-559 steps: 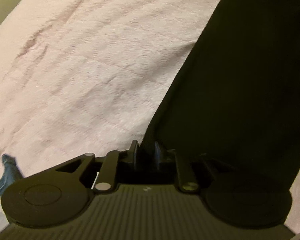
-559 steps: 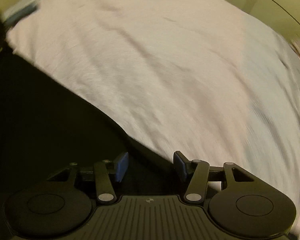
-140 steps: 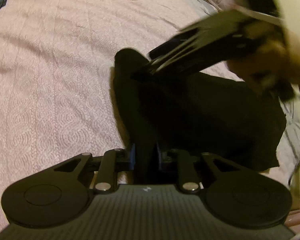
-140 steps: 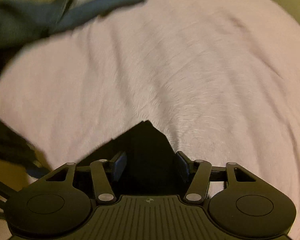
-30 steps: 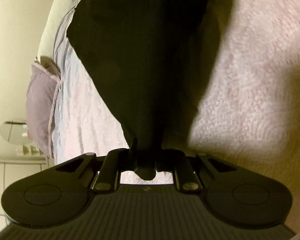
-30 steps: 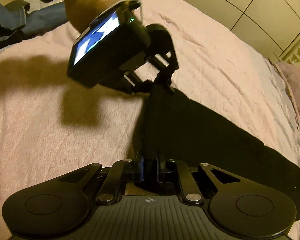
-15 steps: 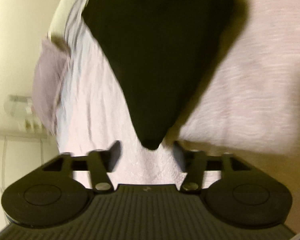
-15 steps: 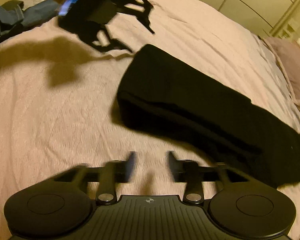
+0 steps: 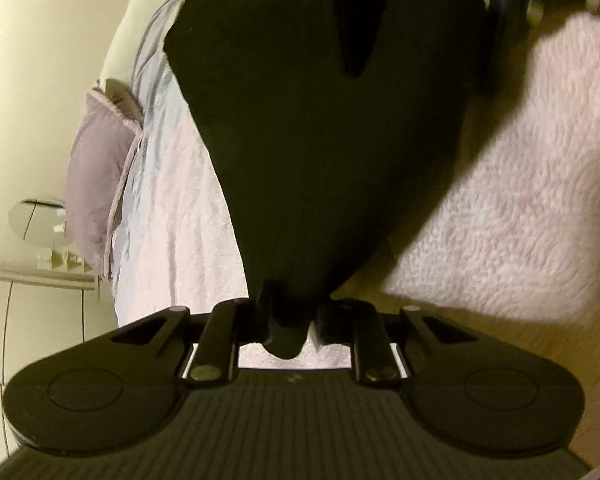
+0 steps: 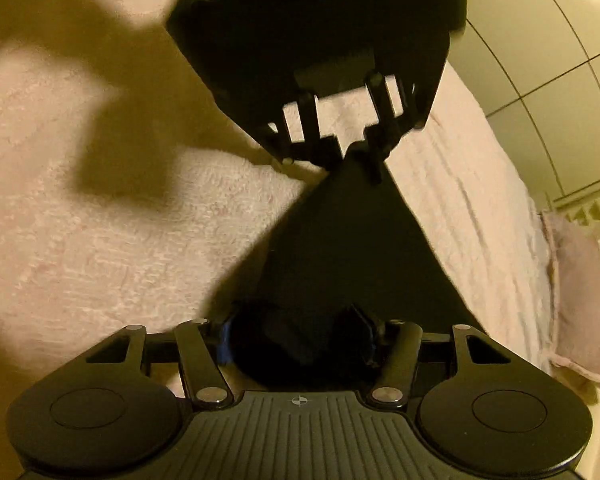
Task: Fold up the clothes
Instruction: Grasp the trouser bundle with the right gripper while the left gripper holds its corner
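Left wrist: left gripper fingers closing on black garment corner.

Home bedroom: bed with pink textured bedspread, lilac pillow, pale panelled wardrobe doors.

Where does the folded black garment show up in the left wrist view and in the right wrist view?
Left wrist view: the black garment fills the upper middle and narrows to a corner between the left gripper fingers, whose jaws are closing.
Right wrist view: it runs up the centre from the right gripper.
Shared landmark: the lilac pillow at the bed edge.
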The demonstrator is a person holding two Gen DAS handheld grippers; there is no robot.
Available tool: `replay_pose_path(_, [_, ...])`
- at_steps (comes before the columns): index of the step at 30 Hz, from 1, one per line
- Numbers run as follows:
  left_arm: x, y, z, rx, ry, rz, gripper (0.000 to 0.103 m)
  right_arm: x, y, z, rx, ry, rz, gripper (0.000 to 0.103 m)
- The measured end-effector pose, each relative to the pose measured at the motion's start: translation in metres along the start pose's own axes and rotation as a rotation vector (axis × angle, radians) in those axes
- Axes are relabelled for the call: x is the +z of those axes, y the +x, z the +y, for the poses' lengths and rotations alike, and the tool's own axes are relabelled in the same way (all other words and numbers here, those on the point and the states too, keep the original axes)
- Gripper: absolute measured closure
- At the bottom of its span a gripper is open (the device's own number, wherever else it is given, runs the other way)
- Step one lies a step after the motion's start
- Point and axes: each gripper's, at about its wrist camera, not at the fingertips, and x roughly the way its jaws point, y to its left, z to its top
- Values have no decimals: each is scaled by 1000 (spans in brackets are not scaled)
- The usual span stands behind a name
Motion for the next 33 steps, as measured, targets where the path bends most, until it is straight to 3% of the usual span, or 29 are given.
replay_pose_path(1, [2,-2,2,1,-19,4,87,-3,1,-3,11,11,-12,47])
replay_pose_path(2, [3,-5,4,1,-38,8,87,-5,-1,-6,19,18,-19,54])
replay_pose_path(5, [9,-11,15,2,-96,24,83,-7,-14,-21,49,86,-33,90])
replay_pose_path(15, [21,-44,86,139,-372,107,79,-4,-82,-130,137,414,-172,95])
replay_pose_path(21, [58,-39,129,180,-425,134,76,-45,-102,-236,290,672,-292,95])
replay_pose_path(26, [116,-12,163,183,-413,150,72,-128,-108,-362,361,924,-410,95])
replay_pose_path(30, [170,31,195,178,-494,175,68,-236,-84,-450,395,1144,-500,95])
replay_pose_path(33, [218,78,211,116,-550,178,65,-328,-49,-495,390,1335,-512,95])
